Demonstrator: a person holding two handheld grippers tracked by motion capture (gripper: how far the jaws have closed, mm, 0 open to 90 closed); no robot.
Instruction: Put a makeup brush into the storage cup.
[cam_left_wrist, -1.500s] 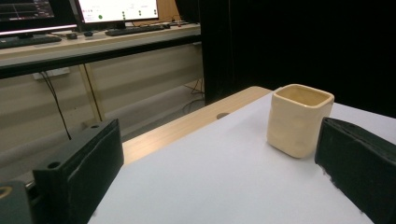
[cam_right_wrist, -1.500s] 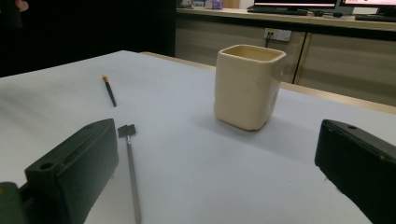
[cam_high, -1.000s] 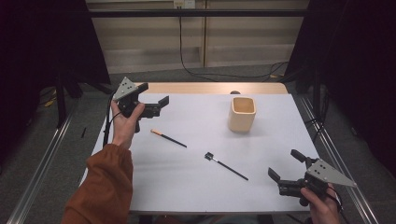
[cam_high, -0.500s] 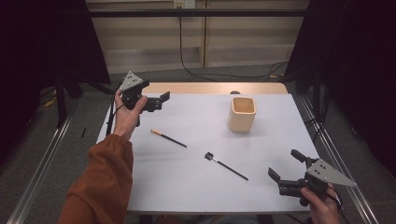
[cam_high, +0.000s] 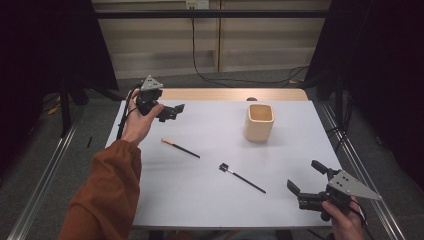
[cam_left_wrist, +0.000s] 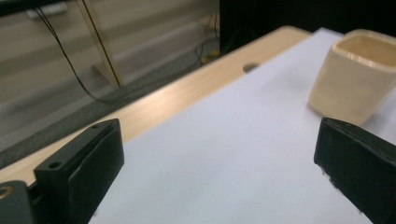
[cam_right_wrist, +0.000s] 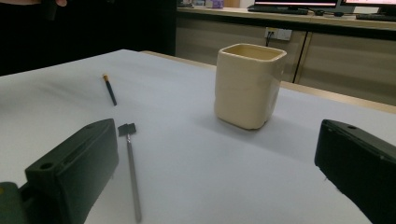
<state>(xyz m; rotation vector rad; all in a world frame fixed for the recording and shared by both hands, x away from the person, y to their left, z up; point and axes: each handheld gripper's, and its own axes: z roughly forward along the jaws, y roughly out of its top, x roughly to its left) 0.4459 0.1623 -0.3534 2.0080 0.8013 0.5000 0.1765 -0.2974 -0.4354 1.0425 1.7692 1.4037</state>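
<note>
1. Jaws on both the left gripper (cam_high: 172, 111) and right gripper (cam_high: 306, 186) are gaping wide, holding nothing.
2. Two thin brushes are lying mid-table: the orange-tipped brush (cam_high: 180, 148) and the flat-headed brush (cam_high: 242, 178).
3. Pinching such slim handles is risking slips.
4. Nothing is blocking the cream cup (cam_high: 259, 121) beyond.

White table (cam_high: 210, 195) w/ cup (cam_high: 259, 121), two brushes (cam_high: 180, 148).

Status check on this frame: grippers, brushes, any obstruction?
Left gripper open, raised at far-left. Right gripper open, near-right. Two brushes flat on the table, untouched. Cup upright, nothing blocking.
</note>
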